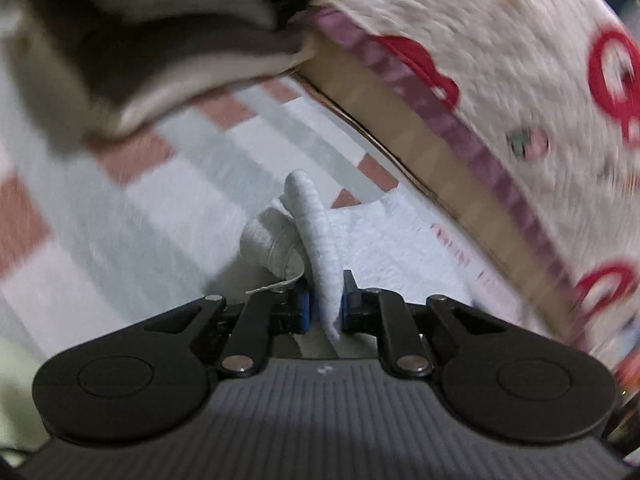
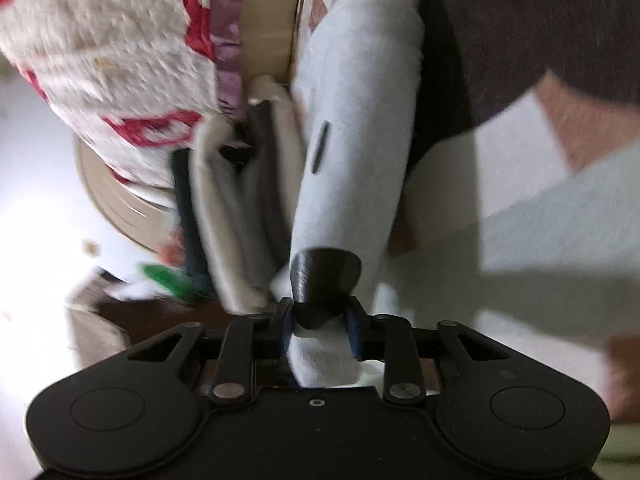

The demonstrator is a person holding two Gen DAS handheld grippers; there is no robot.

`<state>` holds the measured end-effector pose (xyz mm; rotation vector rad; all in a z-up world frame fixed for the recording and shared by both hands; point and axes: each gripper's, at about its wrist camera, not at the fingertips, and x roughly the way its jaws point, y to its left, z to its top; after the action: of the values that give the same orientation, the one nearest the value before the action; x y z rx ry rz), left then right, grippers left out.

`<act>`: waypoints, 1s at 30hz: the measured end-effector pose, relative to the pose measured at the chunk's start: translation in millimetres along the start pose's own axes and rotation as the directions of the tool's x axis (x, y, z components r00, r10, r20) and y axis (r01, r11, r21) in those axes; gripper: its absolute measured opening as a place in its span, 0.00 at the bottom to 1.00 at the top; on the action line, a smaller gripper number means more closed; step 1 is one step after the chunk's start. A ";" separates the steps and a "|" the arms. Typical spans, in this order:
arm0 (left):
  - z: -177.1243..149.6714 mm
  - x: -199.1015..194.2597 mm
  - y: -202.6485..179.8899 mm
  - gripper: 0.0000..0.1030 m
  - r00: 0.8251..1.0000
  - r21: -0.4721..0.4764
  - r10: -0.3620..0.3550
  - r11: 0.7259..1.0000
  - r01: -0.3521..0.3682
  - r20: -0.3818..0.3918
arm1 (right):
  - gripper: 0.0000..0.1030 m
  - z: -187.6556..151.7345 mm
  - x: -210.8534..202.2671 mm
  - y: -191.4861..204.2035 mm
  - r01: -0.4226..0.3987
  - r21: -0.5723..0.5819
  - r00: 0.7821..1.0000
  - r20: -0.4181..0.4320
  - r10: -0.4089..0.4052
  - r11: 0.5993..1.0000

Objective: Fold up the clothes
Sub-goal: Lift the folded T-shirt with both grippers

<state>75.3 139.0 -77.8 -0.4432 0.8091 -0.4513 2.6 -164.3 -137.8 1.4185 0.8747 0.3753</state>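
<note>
A pale blue garment hangs stretched away from my right gripper, which is shut on its near end; a dark bunched part of it bulges just above the fingers. In the left wrist view my left gripper is shut on a narrow ribbed fold of pale blue garment that stands up between the blue pads. A grey-white bunch of cloth lies just left of that fold. Below lies a pink, white and grey checked sheet. Both views are blurred.
A pile of folded grey and beige clothes sits close by. A cardboard box draped with a white fleece blanket with red shapes stands beside it. Dark cloth fills the upper right of the right wrist view.
</note>
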 end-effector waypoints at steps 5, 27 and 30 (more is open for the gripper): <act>-0.6 9.8 4.4 0.12 0.999 0.002 0.029 1.000 -0.029 -0.046 | 0.53 11.7 -25.3 24.2 0.327 -0.256 0.935 0.227 -0.272 0.910; 8.1 43.9 16.5 0.26 0.984 0.050 0.095 0.995 -0.089 -0.151 | 0.35 63.8 -5.1 47.8 0.396 -0.584 0.900 0.398 -0.175 0.708; 3.6 49.1 -9.3 0.27 0.978 0.236 0.178 0.960 -0.149 -0.106 | 0.33 41.7 2.0 71.3 0.484 -0.710 0.867 0.466 -0.173 0.511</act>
<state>105.9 105.6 -99.3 -0.1345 0.8976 -0.4150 52.6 -180.3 -74.1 0.3845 0.5350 0.1701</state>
